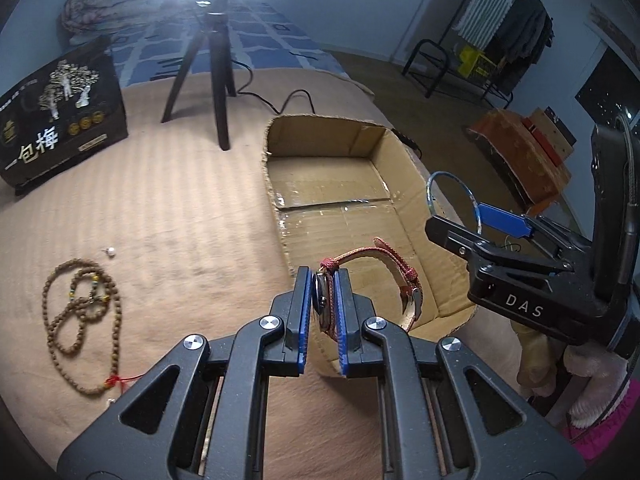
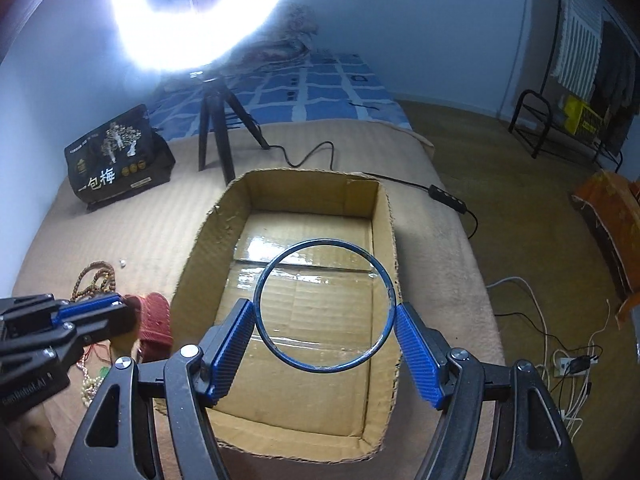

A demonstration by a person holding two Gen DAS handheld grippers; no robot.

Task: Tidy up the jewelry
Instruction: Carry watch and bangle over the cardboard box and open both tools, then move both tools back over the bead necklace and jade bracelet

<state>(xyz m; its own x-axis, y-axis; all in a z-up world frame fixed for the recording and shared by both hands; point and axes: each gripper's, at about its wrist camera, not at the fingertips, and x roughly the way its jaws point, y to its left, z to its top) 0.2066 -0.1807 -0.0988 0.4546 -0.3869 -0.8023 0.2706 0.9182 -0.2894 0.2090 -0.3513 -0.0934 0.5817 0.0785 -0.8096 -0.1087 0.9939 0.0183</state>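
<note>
Our left gripper [image 1: 324, 308] pinches the red-strapped watch [image 1: 374, 280] at the open cardboard box's [image 2: 384, 360] near edge; our right gripper [image 2: 325, 316] spans the thin blue bangle [image 2: 325, 306] over its floor — releasing early could drop the watch outside.

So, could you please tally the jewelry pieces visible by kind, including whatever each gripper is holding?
Watches: 1, the red-strapped wristwatch in the left gripper.
Bangles: 1, the thin blue ring bangle in the right gripper.
Bead strings: 2, the brown wooden bead necklace and a pale pearl strand.
Loose pearls: 1, a small white bead.
Total: 5
</note>
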